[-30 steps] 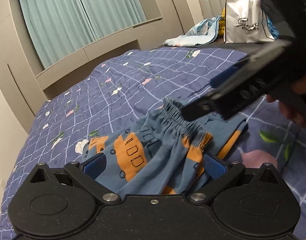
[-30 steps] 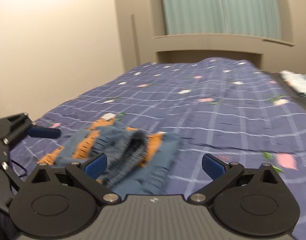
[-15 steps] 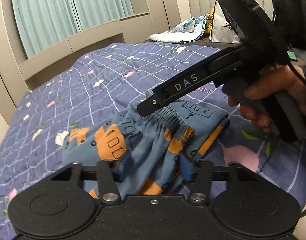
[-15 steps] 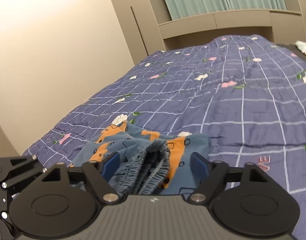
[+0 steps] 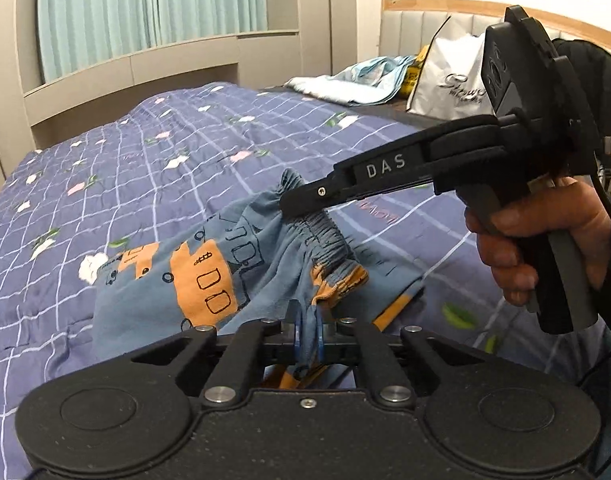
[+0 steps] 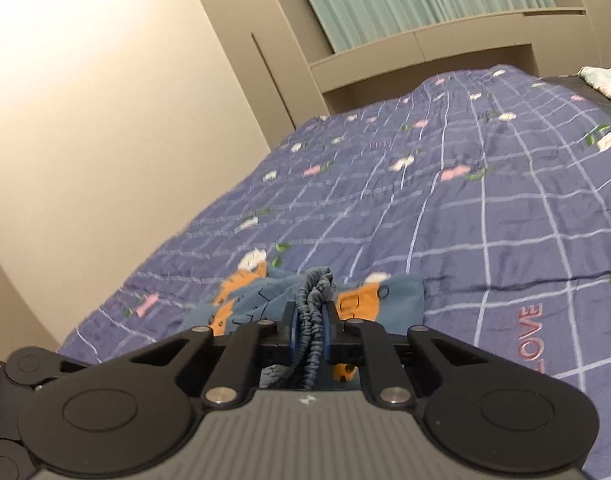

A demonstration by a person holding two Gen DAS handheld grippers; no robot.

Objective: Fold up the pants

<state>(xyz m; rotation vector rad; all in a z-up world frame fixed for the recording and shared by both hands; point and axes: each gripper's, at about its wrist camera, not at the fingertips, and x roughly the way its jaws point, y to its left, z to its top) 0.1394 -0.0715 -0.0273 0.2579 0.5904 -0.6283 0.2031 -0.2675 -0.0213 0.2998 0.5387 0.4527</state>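
Pinching the gathered elastic waistband, the left gripper [image 5: 307, 334] and right gripper [image 6: 310, 328] have just closed their fingers on small blue cotton pants with orange prints [image 5: 209, 276], soft, light and floppy, lying on the purple checked quilt [image 5: 153, 152].

Both grippers' fingers [image 5: 301, 338] newly clamped on pants [image 5: 209, 280]

Pants [image 5: 209, 280] soft matt cloth; bedspread [image 5: 145, 168] quilted cloth; gripper [image 5: 308, 338] matt plastic.
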